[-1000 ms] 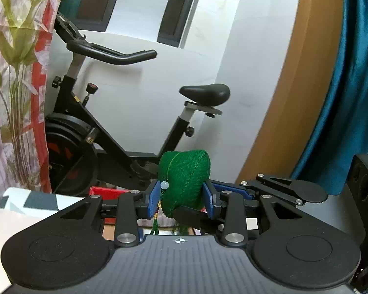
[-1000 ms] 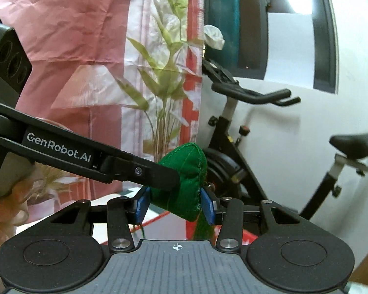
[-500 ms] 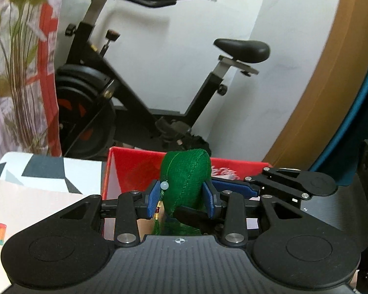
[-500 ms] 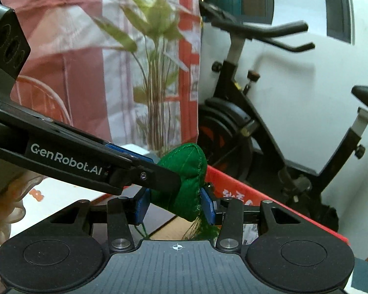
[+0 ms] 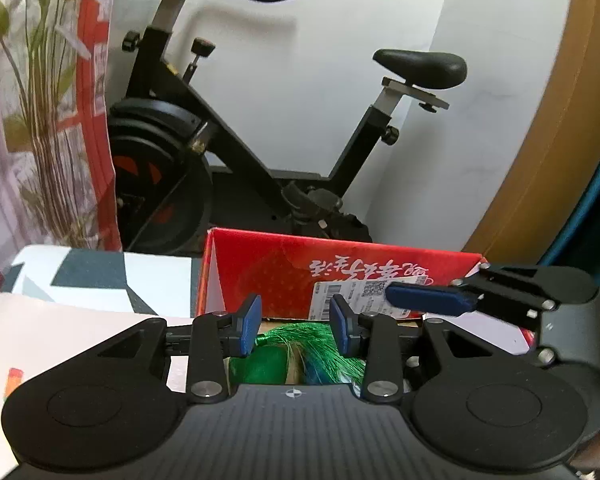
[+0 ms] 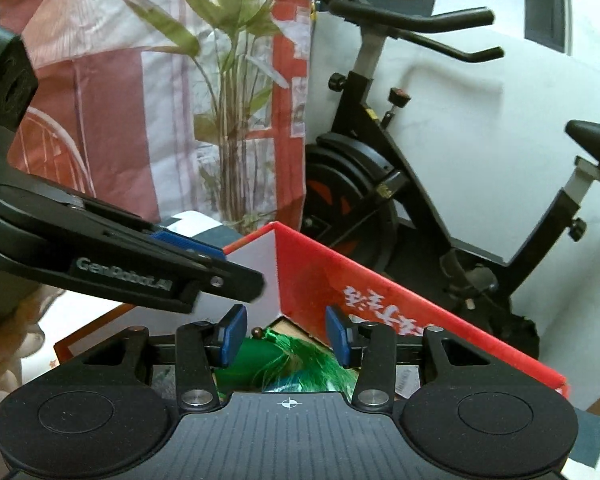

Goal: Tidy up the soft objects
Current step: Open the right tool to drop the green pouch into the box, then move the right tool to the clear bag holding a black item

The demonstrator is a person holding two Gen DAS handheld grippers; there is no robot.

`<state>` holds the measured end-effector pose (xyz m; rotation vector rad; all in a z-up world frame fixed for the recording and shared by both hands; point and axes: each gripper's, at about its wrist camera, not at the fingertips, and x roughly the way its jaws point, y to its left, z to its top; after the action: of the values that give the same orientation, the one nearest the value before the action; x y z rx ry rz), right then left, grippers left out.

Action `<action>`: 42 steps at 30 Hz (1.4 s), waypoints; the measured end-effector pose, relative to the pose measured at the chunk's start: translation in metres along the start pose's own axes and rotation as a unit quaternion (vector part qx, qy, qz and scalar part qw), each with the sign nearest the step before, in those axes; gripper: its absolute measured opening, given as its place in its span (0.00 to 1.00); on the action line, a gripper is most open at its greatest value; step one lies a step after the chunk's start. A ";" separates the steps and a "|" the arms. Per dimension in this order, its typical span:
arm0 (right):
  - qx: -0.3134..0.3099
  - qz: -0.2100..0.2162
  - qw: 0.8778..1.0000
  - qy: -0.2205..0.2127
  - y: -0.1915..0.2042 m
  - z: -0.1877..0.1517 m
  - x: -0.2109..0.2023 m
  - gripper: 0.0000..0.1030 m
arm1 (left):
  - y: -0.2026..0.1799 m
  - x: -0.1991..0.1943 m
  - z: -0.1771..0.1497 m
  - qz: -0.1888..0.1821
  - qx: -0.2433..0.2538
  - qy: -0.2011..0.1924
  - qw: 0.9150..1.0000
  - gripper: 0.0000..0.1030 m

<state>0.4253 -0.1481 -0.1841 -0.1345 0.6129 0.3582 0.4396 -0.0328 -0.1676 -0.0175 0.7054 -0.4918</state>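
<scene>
Two tools hung over one red box [image 5: 284,268] at the counter's far edge: the left tool [image 5: 296,324] and right tool [image 6: 286,334] both stood released, gripping nothing. One green tasselled pouch [image 6: 284,364] lay inside the box beneath them.

White table [image 5: 80,332] with a grey-and-white geometric patterned mat [image 5: 100,276] toward the far edge. Red cardboard box [image 5: 284,272] standing open on top, beside the mat, green tasselled soft item [image 5: 300,350] lying inside.

Green tasselled pouch [image 5: 300,350] half behind tongs
</scene>
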 end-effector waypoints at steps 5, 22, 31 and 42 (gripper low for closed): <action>0.030 -0.026 0.999 -0.012 -0.011 -0.005 -0.029 0.46 | -0.010 -0.025 -0.006 0.007 0.027 -0.017 0.999 0.38; 0.105 -0.068 0.990 -0.068 -0.004 -0.087 -0.148 0.51 | -0.023 -0.113 -0.098 -0.011 0.024 -0.009 1.000 0.38; 0.145 -0.070 0.987 -0.021 0.014 -0.151 -0.169 0.53 | -0.007 -0.109 -0.159 -0.001 -0.032 0.047 0.998 0.38; 0.222 -0.078 0.969 0.071 0.021 -0.230 -0.153 0.53 | 0.003 -0.101 -0.197 0.009 -0.086 0.080 0.993 0.38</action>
<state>0.1780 -0.2247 -0.2819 0.2225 0.8050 0.0519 0.2518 0.0429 -0.2567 -0.1336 0.9038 -0.4180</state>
